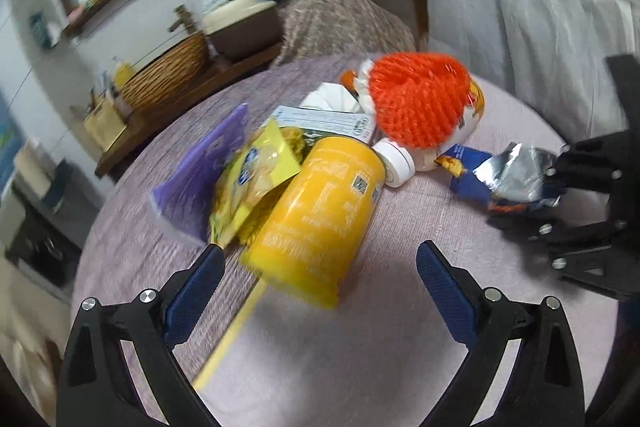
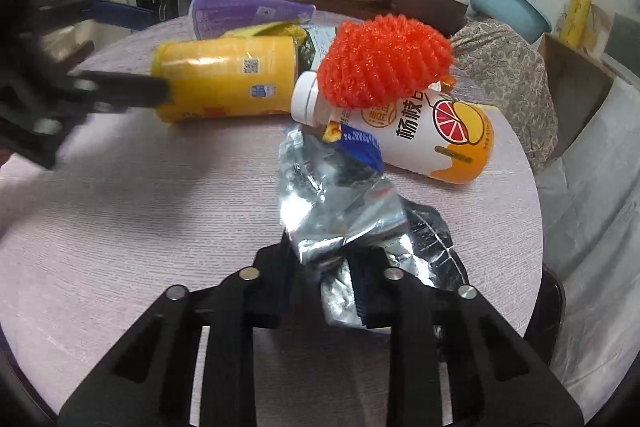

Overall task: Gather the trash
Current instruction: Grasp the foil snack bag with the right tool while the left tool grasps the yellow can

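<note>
The left gripper [image 1: 320, 259] has its blue-padded fingers [image 1: 192, 291] spread wide, one on either side of the near end of the yellow cylindrical canister [image 1: 320, 211], which lies on its side on the round table with the pale lilac cloth [image 1: 320, 347]. Contact between pads and canister cannot be determined.

The right gripper [image 2: 324, 267] is pressed together on the crumpled silver-and-blue foil snack bag [image 2: 332, 203], pinching its near edge at the table's right side. Whether the bag is lifted cannot be determined.

The remaining trash lies clustered at the table centre:
- A white plastic drink bottle with an orange citrus label [image 2: 432, 135] lies on its side, just beside the foil bag.
- An orange-red mesh scrubber [image 2: 384, 63] rests on the bottle's neck.
- A yellow snack packet [image 1: 256, 179] and a purple flat packet [image 1: 204, 171] lie beside the canister.
- A white printed paper [image 1: 324, 119] lies behind them.
</note>
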{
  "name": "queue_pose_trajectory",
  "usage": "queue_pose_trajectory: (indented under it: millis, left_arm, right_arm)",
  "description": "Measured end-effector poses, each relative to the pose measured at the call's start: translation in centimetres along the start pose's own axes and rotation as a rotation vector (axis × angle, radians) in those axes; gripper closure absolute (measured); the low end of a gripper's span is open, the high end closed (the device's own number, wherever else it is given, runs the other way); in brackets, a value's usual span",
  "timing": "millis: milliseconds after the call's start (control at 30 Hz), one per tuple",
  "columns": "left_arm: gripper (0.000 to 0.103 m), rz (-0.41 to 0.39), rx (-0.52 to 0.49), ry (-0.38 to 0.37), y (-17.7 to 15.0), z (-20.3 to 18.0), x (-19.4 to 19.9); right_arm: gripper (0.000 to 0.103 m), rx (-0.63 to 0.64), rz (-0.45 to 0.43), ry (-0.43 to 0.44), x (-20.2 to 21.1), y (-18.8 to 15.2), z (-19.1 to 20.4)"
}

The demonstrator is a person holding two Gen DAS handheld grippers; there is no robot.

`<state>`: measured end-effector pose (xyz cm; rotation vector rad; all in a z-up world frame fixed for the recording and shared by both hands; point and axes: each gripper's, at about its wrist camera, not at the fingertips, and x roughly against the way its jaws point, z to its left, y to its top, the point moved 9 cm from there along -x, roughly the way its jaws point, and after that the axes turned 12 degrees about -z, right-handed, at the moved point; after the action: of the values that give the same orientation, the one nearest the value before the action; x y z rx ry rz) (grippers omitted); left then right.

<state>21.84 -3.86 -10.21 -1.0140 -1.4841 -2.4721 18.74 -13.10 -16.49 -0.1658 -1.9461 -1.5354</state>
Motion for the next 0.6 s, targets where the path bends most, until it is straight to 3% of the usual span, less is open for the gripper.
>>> queue_pose_trajectory:
  millis: [200, 433, 600]
  left_arm:
    - [0.023, 0.134, -0.137, -0.027, 0.1, -0.6, -3.2]
    - [0.035, 0.263, -0.249, 0.034, -0.3, -0.1, -4.8]
    - [0.034, 0.352, -0.332, 0.026, -0.6, 0.0, -5.8]
  right_arm:
    - [0.084, -0.067, -0.032, 0.033, 2.2, -0.3, 0.0]
    - [0.084, -0.126, -0.059, 0.044, 3.9, -0.7, -0.6]
    - [0.084, -0.133, -0.058, 0.049, 3.8, -1.2, -0.3]
